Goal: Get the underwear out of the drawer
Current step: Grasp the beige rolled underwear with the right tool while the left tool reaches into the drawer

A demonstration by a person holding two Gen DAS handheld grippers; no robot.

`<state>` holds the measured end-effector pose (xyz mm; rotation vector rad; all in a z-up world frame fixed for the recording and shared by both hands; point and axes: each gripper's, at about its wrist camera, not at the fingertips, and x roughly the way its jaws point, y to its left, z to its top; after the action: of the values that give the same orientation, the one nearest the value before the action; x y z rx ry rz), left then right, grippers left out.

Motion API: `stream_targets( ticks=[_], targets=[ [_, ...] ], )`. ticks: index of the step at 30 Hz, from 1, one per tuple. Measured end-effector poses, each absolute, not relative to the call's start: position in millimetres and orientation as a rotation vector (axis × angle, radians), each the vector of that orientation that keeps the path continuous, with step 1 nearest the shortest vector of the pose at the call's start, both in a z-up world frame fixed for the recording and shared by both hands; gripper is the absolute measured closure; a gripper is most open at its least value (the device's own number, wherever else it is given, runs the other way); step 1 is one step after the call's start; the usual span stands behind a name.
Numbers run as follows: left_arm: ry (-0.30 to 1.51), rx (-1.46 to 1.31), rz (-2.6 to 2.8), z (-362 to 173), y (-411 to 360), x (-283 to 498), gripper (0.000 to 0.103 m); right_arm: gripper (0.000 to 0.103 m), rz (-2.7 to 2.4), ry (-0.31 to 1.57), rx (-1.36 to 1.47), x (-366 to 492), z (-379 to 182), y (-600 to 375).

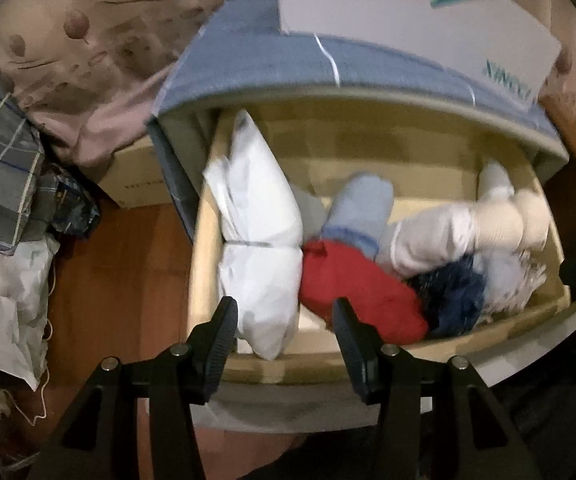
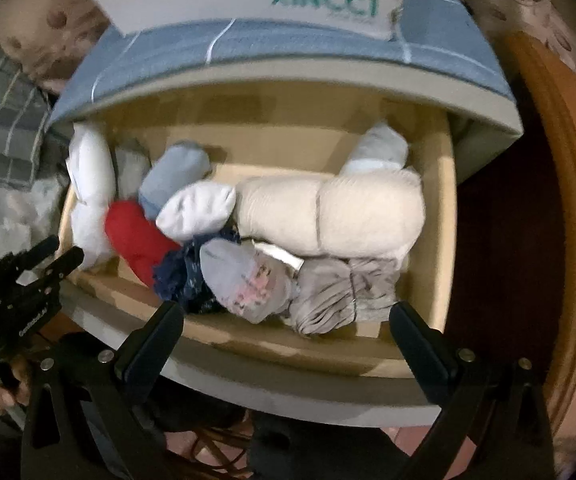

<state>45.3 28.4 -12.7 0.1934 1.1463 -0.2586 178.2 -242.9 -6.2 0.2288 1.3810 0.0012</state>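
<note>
Both the left gripper (image 1: 284, 320) and the right gripper (image 2: 288, 324) hover open and empty above the pulled-out drawer (image 2: 248, 344), positioned to pick from the rolled underwear (image 2: 136, 236).

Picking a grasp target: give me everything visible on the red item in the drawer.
The red item is a soft, matte fabric bundle, rolled or folded, lying slanted in the open drawer near its front wall. It touches the white bundle on one side, dark blue fabric on the other, and a light blue roll behind. Nothing grips it. Blur hides seams.
</note>
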Motion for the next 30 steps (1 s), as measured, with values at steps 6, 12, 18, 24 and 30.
stream_targets(
  ticks=[6, 12, 18, 24, 30],
  targets=[
    [1.129, 0.139, -0.225, 4, 48, 56, 0.052, 0.002, -0.028, 1.399, 0.244, 194, 0, -266],
    [1.142, 0.13, -0.202, 6, 58, 62, 0.052, 0.014, 0.033, 1.375, 0.135, 190, 5, -263],
    [1.159, 0.146, -0.192, 1, 58, 65, 0.052, 0.039, 0.154, 1.414, -0.14, 179, 1, -237],
    [1.182, 0.155, -0.21, -1, 61, 68, 0.052, 0.038, 0.302, 1.402, -0.472, 176, -13, -213],
    [1.204, 0.135, -0.197, -5, 67, 77, 0.052, 0.034, 0.388, 1.39, -0.693, 164, -33, -197]
  ],
)
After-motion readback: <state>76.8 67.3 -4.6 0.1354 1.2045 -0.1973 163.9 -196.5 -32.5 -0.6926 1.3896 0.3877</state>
